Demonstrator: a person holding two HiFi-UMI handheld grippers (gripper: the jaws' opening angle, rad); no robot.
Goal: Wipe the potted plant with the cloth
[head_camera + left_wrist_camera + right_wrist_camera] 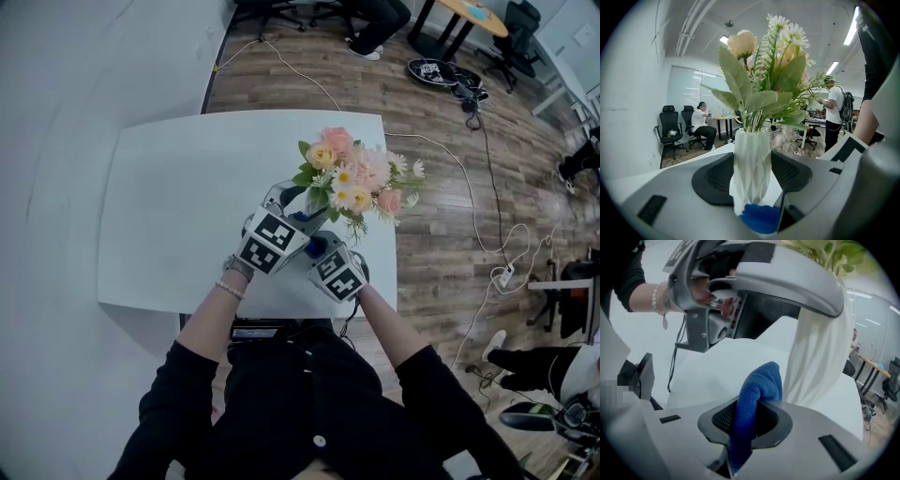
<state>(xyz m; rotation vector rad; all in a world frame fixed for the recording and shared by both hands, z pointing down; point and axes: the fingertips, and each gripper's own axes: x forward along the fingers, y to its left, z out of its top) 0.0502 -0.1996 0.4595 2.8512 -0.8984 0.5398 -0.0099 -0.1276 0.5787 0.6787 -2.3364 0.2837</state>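
A person's two hand-held tools meet at a potted plant of pink, peach and white artificial flowers (356, 178), which stands near the right front edge of a white tabletop (169, 206) over a wood-plank floor (441, 234). Seen from the head view, the left gripper (298, 211) reaches in at the pot from the left, with the right gripper (321, 248) just beside it and nearer the person. The left gripper view looks up the plant's white faceted vase (751, 164), upright between the two dark pads (715, 176), which close on its sides and clamp it. A blue microfibre cloth (759, 218) lies against the foot of the vase. Behind, a seated person (701, 124) and a standing person (834, 108) share the office. In the right gripper view, the right gripper (747, 420) pinches the cloth (757, 390) between its pressed-together jaws. The fold of cloth stands up beyond them and reaches the lower side of the vase (818, 357), whose upper part is held by the other tool.
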